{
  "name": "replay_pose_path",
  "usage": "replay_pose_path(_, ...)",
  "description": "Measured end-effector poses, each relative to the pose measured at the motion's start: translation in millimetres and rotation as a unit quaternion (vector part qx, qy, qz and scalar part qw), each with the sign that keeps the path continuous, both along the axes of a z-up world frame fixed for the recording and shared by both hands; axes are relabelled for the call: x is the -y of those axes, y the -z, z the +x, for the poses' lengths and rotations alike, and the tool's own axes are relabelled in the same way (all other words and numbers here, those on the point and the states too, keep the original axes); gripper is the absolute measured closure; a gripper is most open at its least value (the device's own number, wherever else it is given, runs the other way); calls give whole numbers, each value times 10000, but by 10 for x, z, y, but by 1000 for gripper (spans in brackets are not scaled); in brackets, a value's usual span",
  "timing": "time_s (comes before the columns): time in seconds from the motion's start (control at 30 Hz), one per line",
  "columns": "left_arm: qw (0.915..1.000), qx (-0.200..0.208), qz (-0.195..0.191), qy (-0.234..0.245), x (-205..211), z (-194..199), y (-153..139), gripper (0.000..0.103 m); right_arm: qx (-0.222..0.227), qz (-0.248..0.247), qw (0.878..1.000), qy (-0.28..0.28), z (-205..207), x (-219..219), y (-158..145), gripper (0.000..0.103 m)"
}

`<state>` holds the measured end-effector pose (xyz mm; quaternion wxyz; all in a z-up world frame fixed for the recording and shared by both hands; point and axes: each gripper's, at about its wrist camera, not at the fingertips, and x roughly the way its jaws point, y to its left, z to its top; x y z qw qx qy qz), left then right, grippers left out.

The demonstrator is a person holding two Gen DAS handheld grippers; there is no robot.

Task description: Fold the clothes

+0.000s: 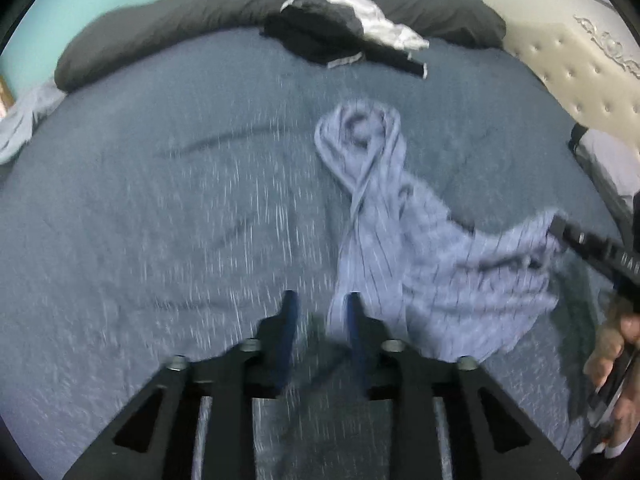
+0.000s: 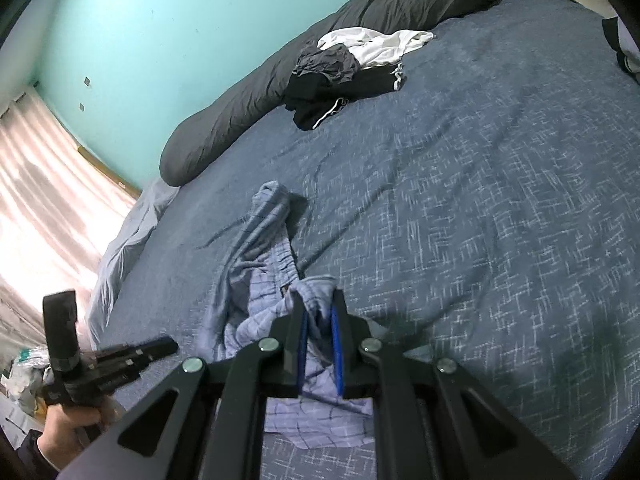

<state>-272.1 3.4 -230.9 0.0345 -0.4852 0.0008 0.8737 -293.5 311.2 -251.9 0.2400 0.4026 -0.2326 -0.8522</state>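
Observation:
A light blue checked garment (image 1: 420,248) (image 2: 256,280) lies crumpled on the blue bedspread (image 1: 160,200) (image 2: 480,200), one end twisted into a loop. My right gripper (image 2: 318,308) is shut on a bunched fold of it; in the left wrist view the right gripper (image 1: 558,226) lifts that corner slightly at the right. My left gripper (image 1: 322,308) is open just left of the garment's near edge, with only bedspread showing between its fingers. In the right wrist view the left gripper (image 2: 170,346) is off the cloth at lower left, held by a hand (image 2: 68,432).
A pile of dark and white clothes (image 1: 340,36) (image 2: 344,68) sits at the far side against a long dark grey pillow (image 1: 160,28) (image 2: 248,92). A cream tufted headboard (image 1: 580,64) borders the bed. A turquoise wall and a bright curtain (image 2: 40,200) lie beyond.

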Motion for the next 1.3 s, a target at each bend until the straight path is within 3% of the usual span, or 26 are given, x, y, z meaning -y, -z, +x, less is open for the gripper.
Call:
replay_pose_path(0.23, 9991, -222, 14, 354, -319, -624, -169, 70, 16, -23, 10000, -41, 11, -4, 4, 93)
replay_pose_path(0.67, 9975, 105, -285, 642, -799, -1426, 182, 65, 80, 34, 9999, -83, 1, -70, 47, 93)
replay_pose_path(0.73, 9975, 171, -279, 627, -784, -1455, 239, 65, 93, 29, 9999, -51, -8, -107, 58, 93)
replay_pose_path(0.77, 9975, 203, -277, 618, -776, -1468, 267, 70, 109, 6, 9999, -33, -12, -121, 66, 93)
replay_pose_path(0.87, 9970, 217, -421, 620, -758, -1438, 302, 95, 175, -51, 9998, -26, -14, -119, 94, 93)
replay_pose_path(1.03, 9970, 126, -436, 630, -659, -1323, 215, 96, 134, 12, 9999, -43, -19, -81, 73, 93)
replay_pose_path(1.3, 9993, -97, -318, 181, -115, -966, -44, 99, 96, 125, 9998, -103, 4, -12, 63, 93)
